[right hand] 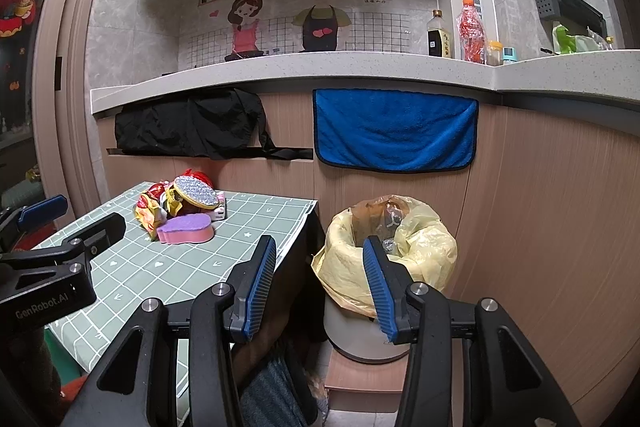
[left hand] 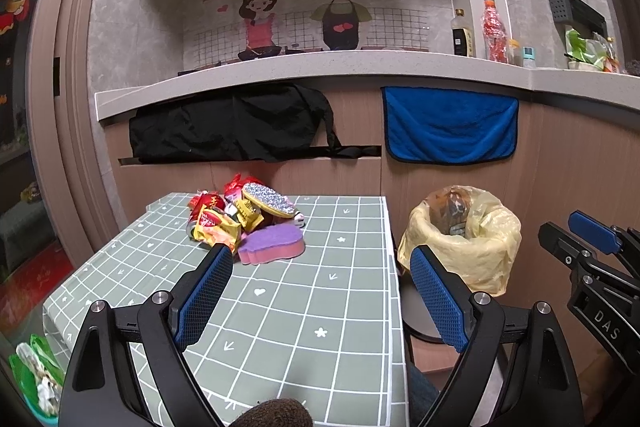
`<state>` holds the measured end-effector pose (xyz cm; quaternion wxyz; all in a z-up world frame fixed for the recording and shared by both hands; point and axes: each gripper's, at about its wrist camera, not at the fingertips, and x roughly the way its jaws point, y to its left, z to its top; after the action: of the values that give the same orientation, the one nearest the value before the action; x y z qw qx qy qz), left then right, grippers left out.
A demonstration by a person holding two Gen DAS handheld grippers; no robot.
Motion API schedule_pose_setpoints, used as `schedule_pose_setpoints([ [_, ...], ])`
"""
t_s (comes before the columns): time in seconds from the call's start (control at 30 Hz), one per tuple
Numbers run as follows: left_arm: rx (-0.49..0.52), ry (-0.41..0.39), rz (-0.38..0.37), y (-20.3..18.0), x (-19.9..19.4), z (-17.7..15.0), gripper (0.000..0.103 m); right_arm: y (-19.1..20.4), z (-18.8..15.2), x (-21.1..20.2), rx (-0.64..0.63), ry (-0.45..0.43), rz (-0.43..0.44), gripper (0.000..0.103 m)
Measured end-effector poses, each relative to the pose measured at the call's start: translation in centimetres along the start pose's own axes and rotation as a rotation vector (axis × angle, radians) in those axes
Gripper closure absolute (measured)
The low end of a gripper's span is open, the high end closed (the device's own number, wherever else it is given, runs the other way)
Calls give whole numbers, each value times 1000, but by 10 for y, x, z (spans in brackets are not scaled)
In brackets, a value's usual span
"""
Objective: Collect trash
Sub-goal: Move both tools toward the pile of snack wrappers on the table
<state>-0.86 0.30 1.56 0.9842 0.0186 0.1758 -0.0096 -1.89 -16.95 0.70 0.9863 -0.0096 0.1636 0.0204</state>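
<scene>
Right tool (right hand: 320,267) before half-hidden bin (right hand: 420,255)

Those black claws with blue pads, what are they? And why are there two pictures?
They are two grabbers that a person holds, one in each hand. Each has a small camera looking along its fingers, so you get two pictures. One looks out from the left gripper, above the table. The other looks out from the right gripper, near the bin lined with a yellow bag. On the table lies a pile of wrappers, a purple and pink sponge and a glittery oval pad. Both grabbers are open and hold nothing.
</scene>
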Motion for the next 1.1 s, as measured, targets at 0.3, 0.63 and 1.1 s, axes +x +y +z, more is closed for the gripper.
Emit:
schedule_pose_setpoints([
  [0.3, -76, 3, 32, 41, 28, 6, 13, 3, 12, 22, -15, 13, 31, 60],
  [0.63, -260, 47, 104, 145, 94, -6, 13, 33, 34, 79, -91, 2, 130, 60],
  [1.1, -296, 186, 63, 186, 201, -12, 13, 99, 26, 207, -141, 181, 303, 60],
])
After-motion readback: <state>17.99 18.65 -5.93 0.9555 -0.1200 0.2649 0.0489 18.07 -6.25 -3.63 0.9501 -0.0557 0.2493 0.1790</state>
